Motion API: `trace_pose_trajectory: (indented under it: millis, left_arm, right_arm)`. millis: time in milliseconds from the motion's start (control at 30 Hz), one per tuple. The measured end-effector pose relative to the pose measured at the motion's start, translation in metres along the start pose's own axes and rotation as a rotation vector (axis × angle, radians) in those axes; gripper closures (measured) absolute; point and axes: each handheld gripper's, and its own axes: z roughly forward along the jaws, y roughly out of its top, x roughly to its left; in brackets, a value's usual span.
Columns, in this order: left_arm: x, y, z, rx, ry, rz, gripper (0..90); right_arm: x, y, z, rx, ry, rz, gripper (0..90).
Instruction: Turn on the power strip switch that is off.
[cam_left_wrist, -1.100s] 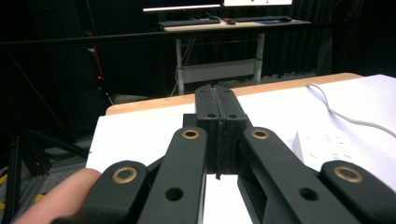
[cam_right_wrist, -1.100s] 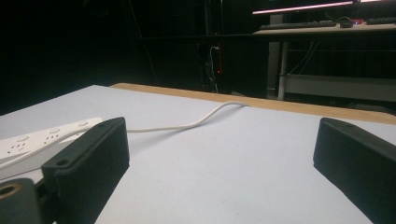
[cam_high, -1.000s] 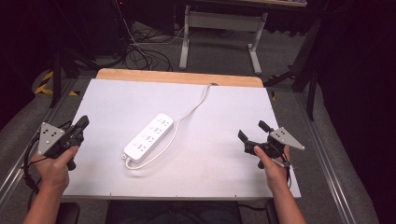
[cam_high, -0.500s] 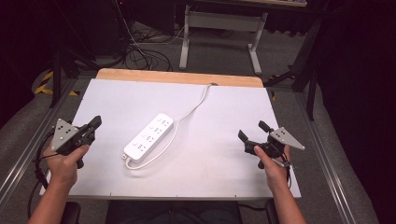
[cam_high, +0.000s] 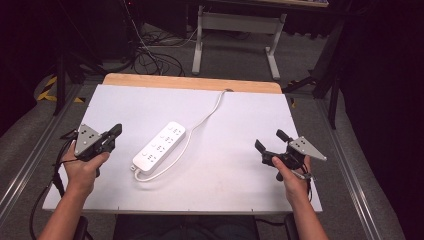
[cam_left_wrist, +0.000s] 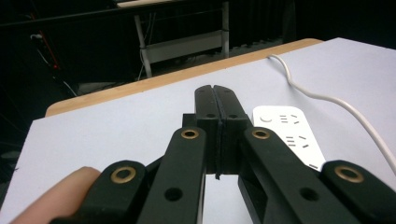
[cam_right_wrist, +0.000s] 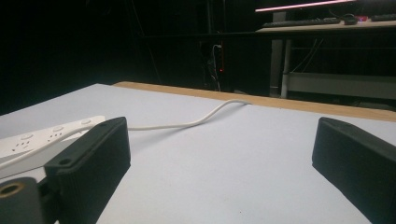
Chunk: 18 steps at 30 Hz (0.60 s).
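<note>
White power strip (cam_high: 159, 147) lies mid-bench, diagonal, cord running to the far edge, untouched. Left hand-held gripper (cam_high: 116, 131), jaws clenched on nothing, has slid in from the bench's left edge toward the strip vs. a sec ago, prob. approach to nudge or grab it. Right hand-held gripper (cam_high: 270, 140) unchanged, jaws spread, empty, well apart from strip.

Right claw (cam_right_wrist: 219, 158) gaping, white power strip (cam_right_wrist: 42, 137), cord (cam_right_wrist: 196, 122), table (cam_right_wrist: 224, 186)

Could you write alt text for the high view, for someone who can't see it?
A white power strip lies on a white table, its cable trailing to the far edge. A person's left gripper, shut, points at it; the right gripper is open.
</note>
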Motion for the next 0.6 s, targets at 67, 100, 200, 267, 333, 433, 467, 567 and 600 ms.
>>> trace_pose_trajectory:
  millis: [67,100,200,267,333,433,467,567,600]
  left_arm:
    - [-0.002,0.0,0.003,0.006,-0.011,0.001,89.7]
    - [-0.002,0.0,0.003,0.006,-0.011,0.001,89.7]
    - [-0.005,0.0,0.008,0.021,-0.024,0.008,89.6]
    - [-0.007,0.002,0.011,0.02,-0.032,0.009,89.7]
    - [-0.011,0.005,0.015,0.02,-0.041,0.017,89.6]
    - [-0.014,0.006,0.019,0.028,-0.056,0.022,89.7]
    - [-0.015,0.006,0.021,0.035,-0.061,0.027,89.7]
    - [-0.016,0.007,0.027,0.048,-0.075,0.031,89.7]
    - [-0.017,0.008,0.028,0.051,-0.078,0.033,89.7]
  right_arm:
    - [0.0,0.0,0.0,0.0,0.0,-0.002,4.9]
    - [0.0,0.0,0.0,0.002,-0.001,-0.003,4.9]
    - [0.0,0.0,0.0,0.004,-0.001,-0.004,4.9]
    - [0.0,0.0,0.001,0.004,-0.002,-0.005,4.9]
    - [0.0,0.0,0.0,0.003,-0.003,-0.007,5.0]
    - [0.0,0.0,0.0,0.005,-0.004,-0.004,5.0]
    - [0.0,0.0,0.0,0.005,-0.004,-0.004,5.0]
    - [0.0,0.0,0.0,0.004,-0.002,-0.008,5.3]
    - [0.0,0.0,0.0,0.004,-0.002,-0.008,5.3]
